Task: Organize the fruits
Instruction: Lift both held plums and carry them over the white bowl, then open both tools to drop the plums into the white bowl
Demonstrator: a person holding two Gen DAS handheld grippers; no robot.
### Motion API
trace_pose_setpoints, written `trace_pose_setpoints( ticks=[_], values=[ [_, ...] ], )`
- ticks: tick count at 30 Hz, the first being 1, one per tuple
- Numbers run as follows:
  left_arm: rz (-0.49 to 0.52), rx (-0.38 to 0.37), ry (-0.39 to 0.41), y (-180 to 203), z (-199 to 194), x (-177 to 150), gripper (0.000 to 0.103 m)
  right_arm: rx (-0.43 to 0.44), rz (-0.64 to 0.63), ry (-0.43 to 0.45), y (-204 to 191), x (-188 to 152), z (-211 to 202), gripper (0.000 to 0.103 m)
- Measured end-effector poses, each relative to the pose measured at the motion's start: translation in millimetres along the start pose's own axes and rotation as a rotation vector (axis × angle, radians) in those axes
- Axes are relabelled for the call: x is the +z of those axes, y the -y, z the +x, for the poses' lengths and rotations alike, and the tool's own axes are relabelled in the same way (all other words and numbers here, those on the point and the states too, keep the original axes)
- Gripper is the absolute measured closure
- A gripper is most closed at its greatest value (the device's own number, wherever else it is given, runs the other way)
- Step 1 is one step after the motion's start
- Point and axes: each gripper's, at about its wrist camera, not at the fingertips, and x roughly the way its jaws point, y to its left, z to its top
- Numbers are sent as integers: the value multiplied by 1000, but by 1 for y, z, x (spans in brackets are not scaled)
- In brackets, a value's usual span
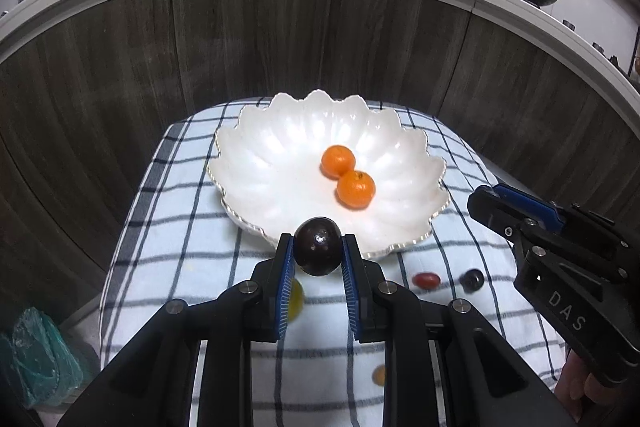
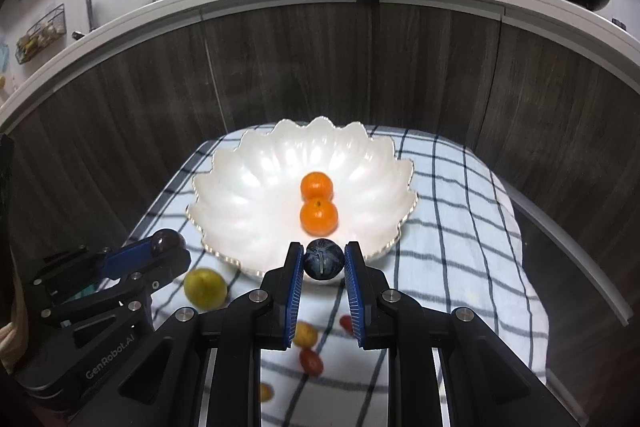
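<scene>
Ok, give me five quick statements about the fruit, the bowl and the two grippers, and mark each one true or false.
1. Two oranges lie touching in the white bowl. True.
2. The left gripper is empty. False: its fingers clamp a dark plum.
3. The right gripper holds a small dark blue fruit. True.
4. The bowl sits on bare wood. False: it rests on a checked cloth.
5. A yellow-green fruit lies on the cloth outside the bowl. True.
</scene>
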Motion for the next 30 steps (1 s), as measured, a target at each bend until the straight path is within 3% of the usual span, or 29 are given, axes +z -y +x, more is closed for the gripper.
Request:
trace_pose_setpoints(
  ticks=[14, 30],
  values=[
    [41, -13, -32, -22, 35, 35, 79, -67, 49, -29, 2, 26, 33, 81],
    [32, -5, -119, -28, 78, 43, 79, -119, 100, -129, 17, 25, 78, 81]
  ],
)
